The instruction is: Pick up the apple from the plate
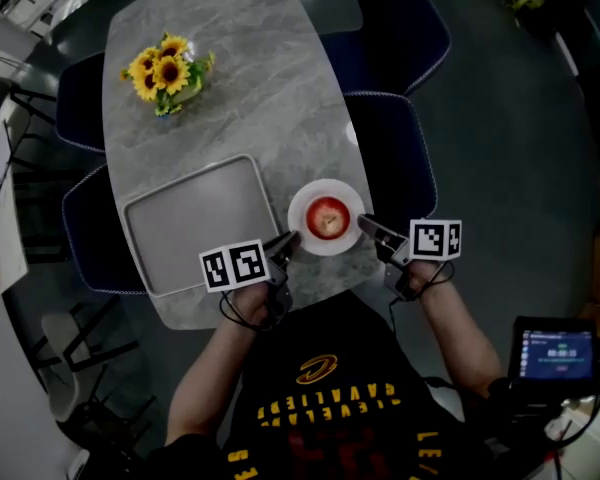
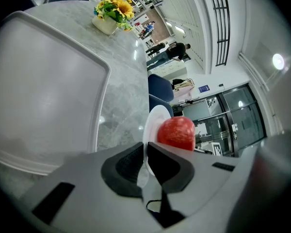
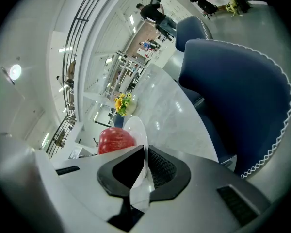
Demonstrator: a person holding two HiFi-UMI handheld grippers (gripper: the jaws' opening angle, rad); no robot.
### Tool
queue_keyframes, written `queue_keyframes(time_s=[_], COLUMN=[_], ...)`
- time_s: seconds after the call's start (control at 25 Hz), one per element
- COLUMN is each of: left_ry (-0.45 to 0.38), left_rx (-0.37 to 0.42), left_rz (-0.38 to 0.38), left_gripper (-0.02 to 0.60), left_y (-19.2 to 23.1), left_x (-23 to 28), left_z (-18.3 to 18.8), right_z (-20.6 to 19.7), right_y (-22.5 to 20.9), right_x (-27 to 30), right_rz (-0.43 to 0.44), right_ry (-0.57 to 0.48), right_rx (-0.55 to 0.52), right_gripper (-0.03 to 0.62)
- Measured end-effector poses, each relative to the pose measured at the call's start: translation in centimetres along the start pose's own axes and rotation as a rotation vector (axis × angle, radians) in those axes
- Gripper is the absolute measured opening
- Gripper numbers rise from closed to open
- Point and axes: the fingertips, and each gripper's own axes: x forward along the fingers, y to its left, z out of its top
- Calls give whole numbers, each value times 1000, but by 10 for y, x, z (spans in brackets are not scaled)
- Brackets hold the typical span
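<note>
The grey stone bench (image 1: 240, 78) carries a tray (image 1: 195, 218) at my left and, just beside it, a white plate (image 1: 302, 230). My left gripper (image 1: 288, 240) is narrowed onto the plate's near-left rim, and my right gripper (image 1: 365, 224) is clamped on its right rim. The red apple (image 1: 327, 217) sits in the middle of the plate
</note>
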Motion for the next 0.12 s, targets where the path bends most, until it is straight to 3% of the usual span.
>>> queue_keyframes(time_s=[0.12], left_ry=[-3], left_rx=[1], left_rz=[1], left_gripper=[31], left_y=[0], left_x=[-1], left_z=[0], right_z=[0], right_y=[1], right_x=[0], right_rz=[2], right_ry=[1], right_rx=[-3], right_gripper=[34])
